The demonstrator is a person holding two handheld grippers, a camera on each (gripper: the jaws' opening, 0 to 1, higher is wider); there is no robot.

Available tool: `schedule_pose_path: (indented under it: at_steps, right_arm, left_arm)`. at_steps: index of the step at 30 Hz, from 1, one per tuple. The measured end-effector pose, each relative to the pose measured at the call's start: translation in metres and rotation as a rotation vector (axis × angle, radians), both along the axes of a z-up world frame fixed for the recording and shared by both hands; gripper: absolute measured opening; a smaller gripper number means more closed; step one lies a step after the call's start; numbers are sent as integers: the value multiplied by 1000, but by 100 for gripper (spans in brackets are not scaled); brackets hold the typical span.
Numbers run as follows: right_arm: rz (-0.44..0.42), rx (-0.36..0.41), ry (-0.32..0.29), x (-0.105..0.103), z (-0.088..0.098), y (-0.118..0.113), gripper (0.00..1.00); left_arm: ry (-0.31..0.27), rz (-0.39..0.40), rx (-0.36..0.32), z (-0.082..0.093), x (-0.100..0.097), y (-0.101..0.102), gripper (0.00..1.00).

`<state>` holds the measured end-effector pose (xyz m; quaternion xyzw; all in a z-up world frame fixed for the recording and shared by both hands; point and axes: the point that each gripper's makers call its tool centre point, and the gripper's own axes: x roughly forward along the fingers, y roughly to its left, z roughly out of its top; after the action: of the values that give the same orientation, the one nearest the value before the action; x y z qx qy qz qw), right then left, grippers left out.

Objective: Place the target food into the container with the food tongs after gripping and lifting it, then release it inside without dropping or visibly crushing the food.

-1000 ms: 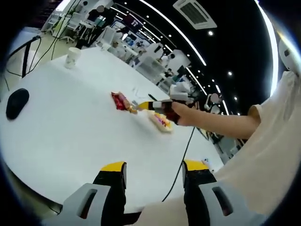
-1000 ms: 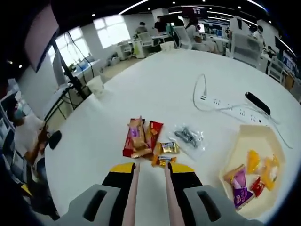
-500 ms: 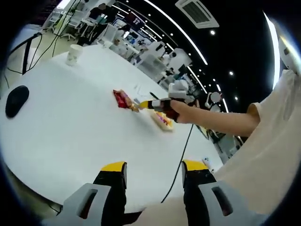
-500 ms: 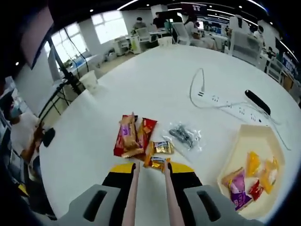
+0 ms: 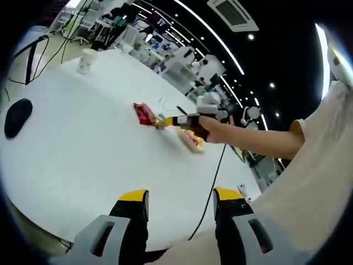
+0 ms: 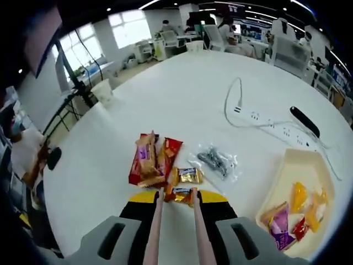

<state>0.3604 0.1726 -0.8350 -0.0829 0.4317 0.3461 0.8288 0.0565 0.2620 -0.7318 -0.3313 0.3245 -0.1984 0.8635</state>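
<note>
Clamped on the food tongs (image 6: pixel 174 226), my right gripper (image 6: pixel 174 200) has crept forward over the last second, so the tong tips now sit right at the small gold-wrapped candy (image 6: pixel 181 194) nearest me, which looked a little further off before. I judge that candy to be my target: it lies on the white table (image 6: pixel 182 94), not yet lifted, and whether the tips have closed on it I cannot tell. Just beyond it lies a second gold candy (image 6: pixel 188 175), beside the red and orange snack packets (image 6: pixel 149 161) and a clear bag with something dark inside (image 6: pixel 215 160). Off to the right sits the cream tray (image 6: pixel 287 176), already holding several bright wrapped sweets (image 6: pixel 298 212). Further back a white power strip (image 6: pixel 265 119) trails its cord.

My left gripper (image 5: pixel 181 200) hangs idle at the table's near edge, jaws apart and empty.
</note>
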Motion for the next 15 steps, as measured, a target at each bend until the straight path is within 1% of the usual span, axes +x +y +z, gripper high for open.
schedule_pose_path:
  at_steps: [5,9,15]
  right_arm:
    - [18,-17,-7,2,-4,1,27]
    - [9,-16,-5,5,-7,1,26]
    - [31,-36,-33,5,-7,0,25]
  left_arm:
    - [5,3,-4,-1,-1,1,46]
    - [10,6,-8,-3,-3,2,46]
    - [15,8,-11,-4,-3,2,46]
